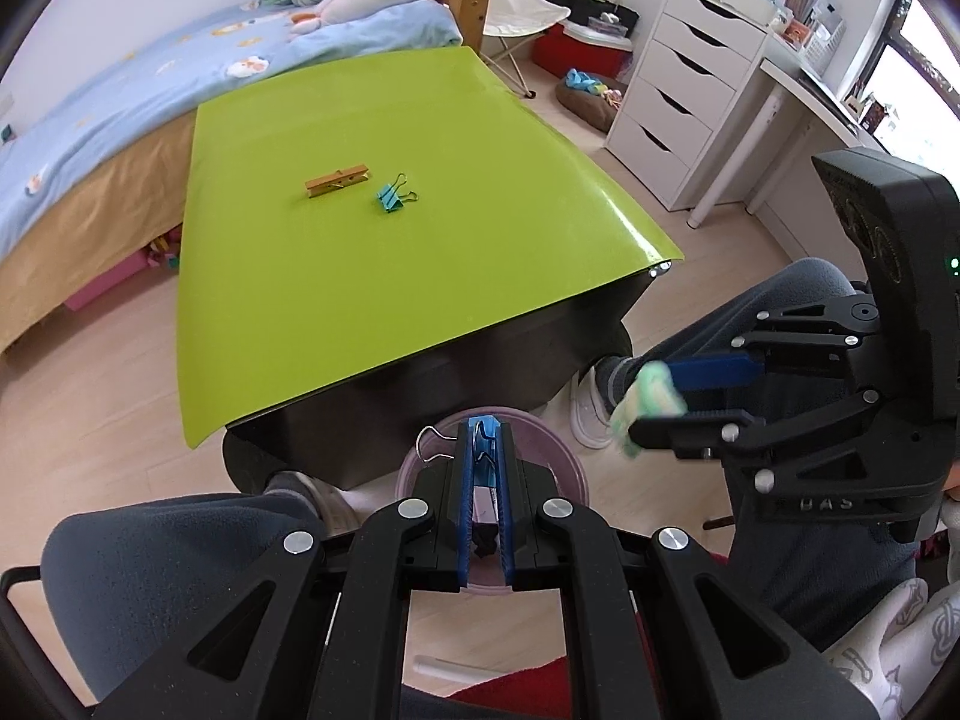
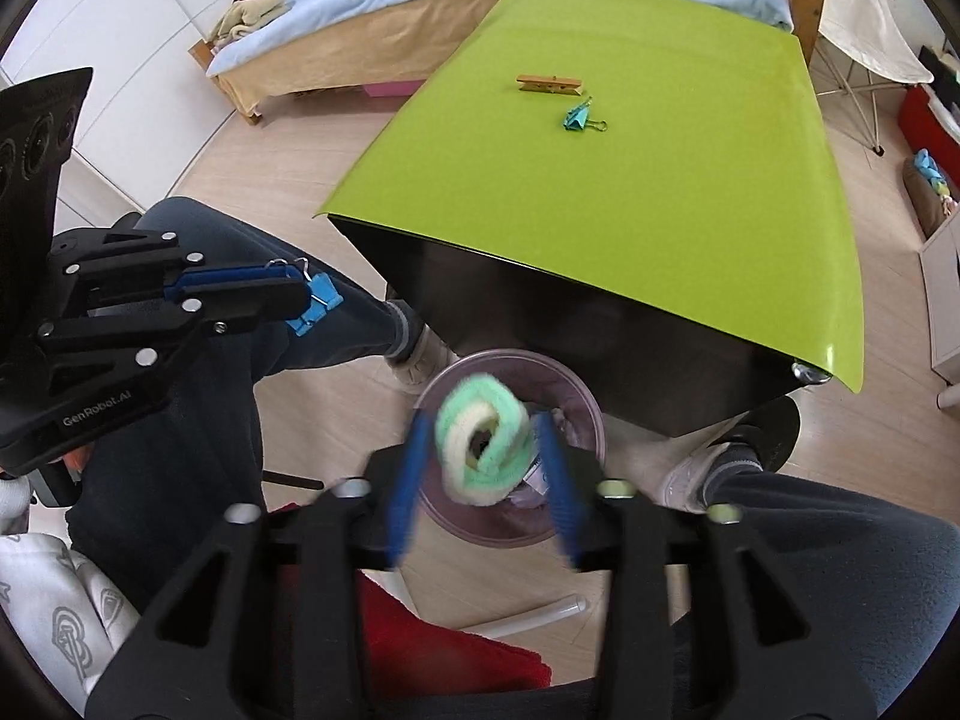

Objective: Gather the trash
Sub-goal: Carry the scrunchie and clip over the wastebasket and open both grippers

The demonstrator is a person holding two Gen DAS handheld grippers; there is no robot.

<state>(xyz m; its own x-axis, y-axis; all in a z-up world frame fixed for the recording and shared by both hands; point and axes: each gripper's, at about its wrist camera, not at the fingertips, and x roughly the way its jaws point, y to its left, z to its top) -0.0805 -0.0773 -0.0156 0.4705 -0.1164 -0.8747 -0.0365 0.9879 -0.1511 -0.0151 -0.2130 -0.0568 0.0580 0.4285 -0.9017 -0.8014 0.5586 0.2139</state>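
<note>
My left gripper (image 1: 483, 429) is shut on a blue binder clip (image 1: 482, 427) and holds it above a purple bin (image 1: 558, 462) on the floor; the clip also shows in the right wrist view (image 2: 315, 303). My right gripper (image 2: 486, 420) is open, blurred, over the same bin (image 2: 576, 384). A green and cream fluffy hair tie (image 2: 483, 450) sits between its fingers, apparently loose; it also shows in the left wrist view (image 1: 651, 399). On the green table (image 1: 360, 276) lie a wooden clothespin (image 1: 336, 180) and a teal binder clip (image 1: 393, 198).
The person's legs and shoes (image 1: 591, 408) flank the bin. A bed (image 1: 90, 120) stands left of the table, white drawers (image 1: 678, 96) and a desk to the right. A red cloth (image 2: 438, 660) lies below the grippers.
</note>
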